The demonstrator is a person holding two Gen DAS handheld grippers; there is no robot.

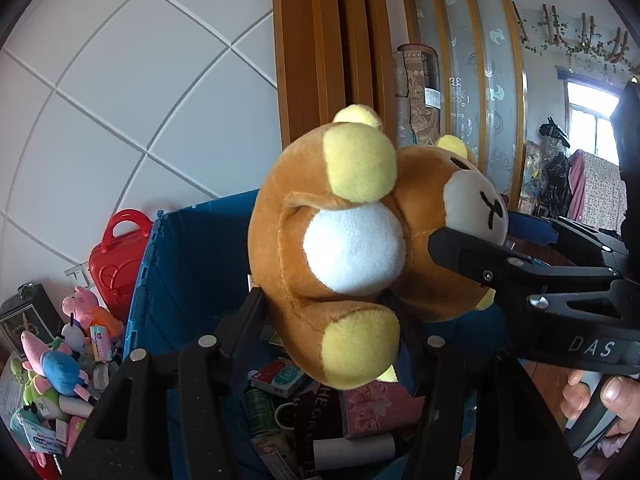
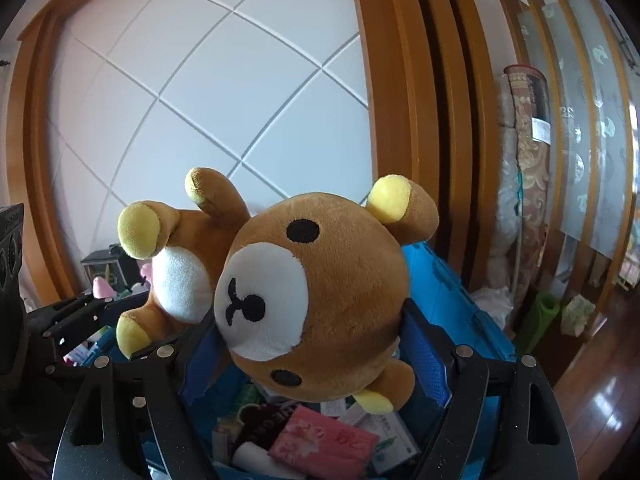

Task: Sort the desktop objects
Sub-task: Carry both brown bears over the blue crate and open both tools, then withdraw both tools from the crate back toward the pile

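A brown plush bear (image 1: 340, 240) with white belly and yellow paws hangs above an open blue crate (image 1: 188, 264). My left gripper (image 1: 332, 312) is shut on the bear's body. My right gripper (image 2: 308, 320) is shut on the bear's head (image 2: 316, 292); it also shows in the left wrist view (image 1: 472, 256), coming in from the right and pinching the head. The crate (image 2: 448, 292) holds several boxes, a pink packet (image 2: 324, 436) and a cup (image 1: 286, 414).
A pile of small plush toys (image 1: 68, 360) and a red toy case (image 1: 120, 260) lie left of the crate. A white tiled wall (image 1: 120, 100) and wooden door frame (image 1: 312, 60) stand behind. Rolled mats (image 2: 524, 152) lean at the right.
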